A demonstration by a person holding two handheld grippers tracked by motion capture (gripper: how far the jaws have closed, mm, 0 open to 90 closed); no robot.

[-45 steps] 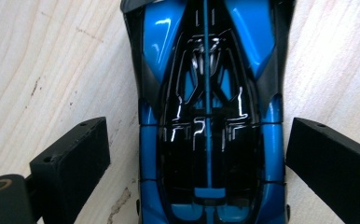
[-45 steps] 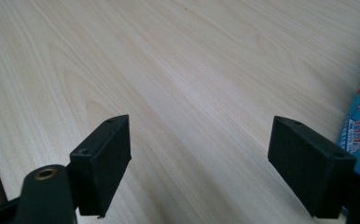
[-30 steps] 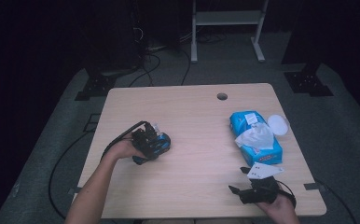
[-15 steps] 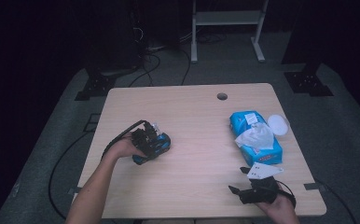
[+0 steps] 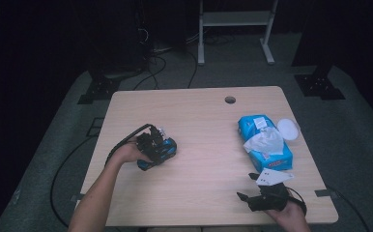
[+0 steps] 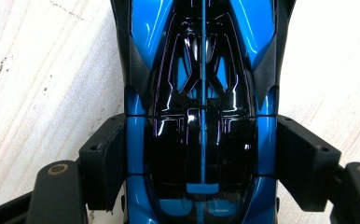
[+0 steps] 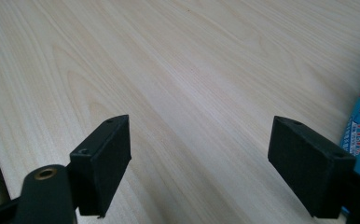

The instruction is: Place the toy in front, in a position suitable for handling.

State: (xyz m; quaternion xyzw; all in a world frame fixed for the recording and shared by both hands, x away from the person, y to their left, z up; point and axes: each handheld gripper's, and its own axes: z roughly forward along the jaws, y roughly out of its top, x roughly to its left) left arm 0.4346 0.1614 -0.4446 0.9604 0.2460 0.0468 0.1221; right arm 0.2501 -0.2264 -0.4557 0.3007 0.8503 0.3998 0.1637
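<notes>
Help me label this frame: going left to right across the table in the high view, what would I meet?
Left gripper shut on the blue toy car → right gripper, open → blue wipes pack → white lid.

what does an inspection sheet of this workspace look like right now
surface: light wood table, cable hole near the far edge
job's things: blue and black toy car on the table, clamped at both sides
clutter: blue wipes pack with a wipe pulled up; white round lid beside it
grippers: left gripper closed on the car; right gripper open over bare wood, holding nothing
cables: black cable trails from the left gripper
surroundings: dark room, grey floor, white frame legs
</notes>
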